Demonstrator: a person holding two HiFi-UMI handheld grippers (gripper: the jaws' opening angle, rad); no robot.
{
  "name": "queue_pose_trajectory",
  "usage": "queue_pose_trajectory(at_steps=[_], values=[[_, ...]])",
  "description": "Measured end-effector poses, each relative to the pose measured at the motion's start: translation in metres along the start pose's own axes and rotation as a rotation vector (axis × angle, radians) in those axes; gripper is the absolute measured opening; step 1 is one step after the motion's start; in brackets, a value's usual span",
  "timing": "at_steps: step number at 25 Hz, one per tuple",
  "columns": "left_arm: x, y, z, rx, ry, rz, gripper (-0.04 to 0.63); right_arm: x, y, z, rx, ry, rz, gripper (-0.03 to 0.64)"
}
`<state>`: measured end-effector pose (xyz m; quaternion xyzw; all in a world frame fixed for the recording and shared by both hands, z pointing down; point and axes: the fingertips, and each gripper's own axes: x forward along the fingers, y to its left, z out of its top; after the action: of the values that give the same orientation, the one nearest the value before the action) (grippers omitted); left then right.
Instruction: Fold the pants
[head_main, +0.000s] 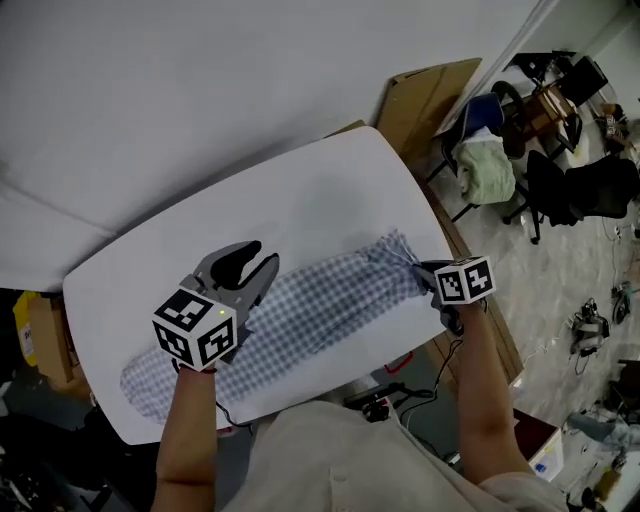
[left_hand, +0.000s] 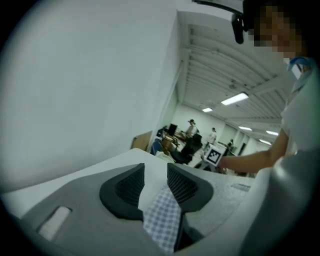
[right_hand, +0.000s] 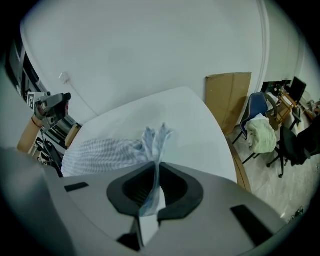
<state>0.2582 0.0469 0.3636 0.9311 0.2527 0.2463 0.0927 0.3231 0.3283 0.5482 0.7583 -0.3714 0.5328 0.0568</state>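
The blue-and-white checked pants (head_main: 330, 300) lie stretched in a long band across the white table (head_main: 300, 190), from its near left corner to its right edge. My left gripper (head_main: 255, 262) hovers over the band's middle with its jaws apart. In the left gripper view its pads (left_hand: 131, 186) stand clear of each other, and checked cloth (left_hand: 162, 220) shows through the gap below without being pinched. My right gripper (head_main: 428, 274) is at the right end, shut on a bunched end of the pants (right_hand: 154, 137), which sticks up past the jaws (right_hand: 155, 172).
The table's right edge runs just under the right gripper. Beyond it stand a flat cardboard sheet (head_main: 425, 95), a chair draped with pale clothes (head_main: 487, 165) and a black office chair (head_main: 570, 190). Boxes and cables crowd the floor on both sides.
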Motion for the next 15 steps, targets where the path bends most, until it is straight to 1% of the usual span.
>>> queue_pose_trajectory(at_steps=[1,2,4,6,7,8,9,10,11,12,15], values=[[0.022,-0.015,0.0,0.068,0.044,-0.064,0.136,0.0,-0.002,-0.001,0.002,-0.004,0.006,0.038],[0.043,-0.029,-0.003,0.156,0.092,-0.126,0.157,0.0,-0.004,-0.001,0.0,-0.007,0.011,0.038],[0.081,-0.055,-0.012,0.382,0.205,-0.231,0.181,0.0,-0.005,-0.003,0.0,-0.012,0.029,0.038],[0.114,-0.072,-0.027,0.602,0.323,-0.296,0.181,-0.002,-0.005,-0.005,-0.011,-0.011,0.058,0.038],[0.131,-0.078,-0.034,0.68,0.37,-0.32,0.181,-0.004,-0.006,-0.006,-0.024,-0.007,0.074,0.038],[0.148,-0.085,-0.041,0.735,0.41,-0.345,0.181,-0.004,-0.01,-0.007,-0.038,-0.006,0.092,0.04],[0.167,-0.091,-0.049,0.774,0.446,-0.377,0.181,-0.003,-0.015,-0.008,-0.046,-0.01,0.107,0.043],[0.184,-0.094,-0.057,0.808,0.483,-0.413,0.181,-0.002,-0.021,-0.009,-0.045,-0.019,0.119,0.073],[0.2,-0.096,-0.065,0.844,0.52,-0.45,0.181,-0.001,-0.027,-0.01,-0.034,-0.032,0.123,0.129],[0.213,-0.096,-0.073,0.882,0.555,-0.481,0.181,-0.001,-0.034,-0.009,-0.019,-0.05,0.121,0.16],[0.241,-0.093,-0.092,0.986,0.639,-0.543,0.181,-0.014,-0.059,-0.001,0.02,-0.124,0.085,0.163]])
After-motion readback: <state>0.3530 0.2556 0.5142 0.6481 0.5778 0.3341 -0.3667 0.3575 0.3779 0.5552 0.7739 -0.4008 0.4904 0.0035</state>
